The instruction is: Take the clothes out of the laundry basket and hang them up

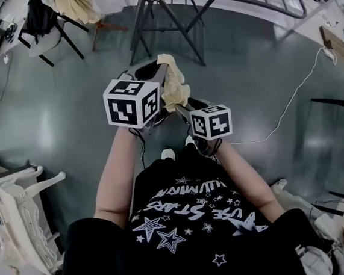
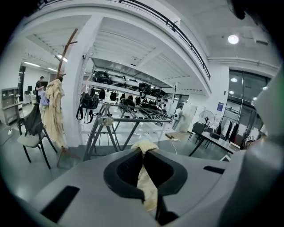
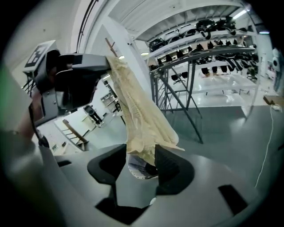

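This is a large open lab or workshop hall: a smooth grey-green floor (image 1: 55, 115) spreads under a high white ceiling with round lights (image 2: 234, 39), and a thick white column (image 2: 80, 88) rises at the left of the left gripper view. Behind the metal drying rack (image 2: 133, 116) at that view's middle, long shelves (image 2: 111, 85) carry rows of black bags (image 2: 103, 76), while a pedestal fan (image 2: 205, 119), a dark desk (image 2: 217, 142) and tall glazing (image 2: 248, 97) fill its right. A black chair (image 2: 30, 140) and a wooden coat stand (image 2: 70, 46) sit at its left, and a white cable (image 1: 299, 90) trails across the floor at the head view's right.
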### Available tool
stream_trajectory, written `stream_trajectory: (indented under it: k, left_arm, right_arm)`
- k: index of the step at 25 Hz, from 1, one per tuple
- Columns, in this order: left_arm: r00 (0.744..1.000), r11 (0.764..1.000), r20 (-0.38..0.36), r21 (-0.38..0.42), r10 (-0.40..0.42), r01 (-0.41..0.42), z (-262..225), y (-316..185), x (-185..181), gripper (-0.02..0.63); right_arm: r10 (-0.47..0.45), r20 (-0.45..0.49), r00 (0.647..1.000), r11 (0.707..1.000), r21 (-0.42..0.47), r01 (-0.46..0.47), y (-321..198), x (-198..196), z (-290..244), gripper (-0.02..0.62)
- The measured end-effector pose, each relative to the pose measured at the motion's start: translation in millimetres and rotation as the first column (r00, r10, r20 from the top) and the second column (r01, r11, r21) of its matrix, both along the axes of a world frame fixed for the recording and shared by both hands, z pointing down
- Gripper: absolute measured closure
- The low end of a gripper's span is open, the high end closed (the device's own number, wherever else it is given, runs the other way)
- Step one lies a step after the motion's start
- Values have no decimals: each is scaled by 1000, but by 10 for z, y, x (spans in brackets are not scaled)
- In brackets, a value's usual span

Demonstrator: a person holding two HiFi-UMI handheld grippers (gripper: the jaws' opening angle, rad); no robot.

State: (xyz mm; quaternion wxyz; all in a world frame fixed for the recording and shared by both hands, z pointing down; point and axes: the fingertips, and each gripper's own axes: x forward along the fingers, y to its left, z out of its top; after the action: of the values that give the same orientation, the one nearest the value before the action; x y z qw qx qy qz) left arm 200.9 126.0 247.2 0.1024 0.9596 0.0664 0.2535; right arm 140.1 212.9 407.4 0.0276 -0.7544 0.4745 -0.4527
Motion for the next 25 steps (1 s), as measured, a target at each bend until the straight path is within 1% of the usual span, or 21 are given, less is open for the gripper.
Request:
stream_trajectory:
  k: [2,4,6,10,11,12,16,19,23,25]
  left_arm:
    - [1000,1000,-13,-12,-7,7,-69,0,48,577]
    - [1000,1000,-23,-24,-15,14,-122,3,100,577]
    - [999,999,-30,-31,-22,21,-148,16,151,577]
    - [999,999,-30,-33,-27,26,-139,45,215,577]
    - [999,999,-27,-29,-29,28,-128,35,217,577]
    - [999,999,-22,-22,-32,31,-114,14,213,577]
    - [999,998,-3,29,-53,54,-77,-143,170,577]
    - [998,993,10,101,-59,58,-67,-278,139,577]
    - [998,975,28,218,-55,47,-101,-434,96,577]
    - [998,958,41,285,-38,24,-124,-458,88,577]
  right_arm:
    - [98,27,995,995,7,-98,-5,162,21,383]
    - [166,57,985,986,3,-166,-5,286,41,383]
    - [201,56,978,980,-19,-200,19,380,77,403]
    - [237,18,971,970,-66,-235,134,534,160,492]
    - [237,5,972,969,-74,-236,167,567,169,513]
    - [232,-12,973,969,-81,-232,204,599,169,563]
    - [191,-89,978,977,-79,-198,360,730,50,566]
    - [160,-151,976,983,-62,-171,492,860,-141,566]
    - [105,-248,963,991,-48,-121,688,1044,-535,566]
    - [72,-305,950,995,-45,-90,777,1143,-756,566]
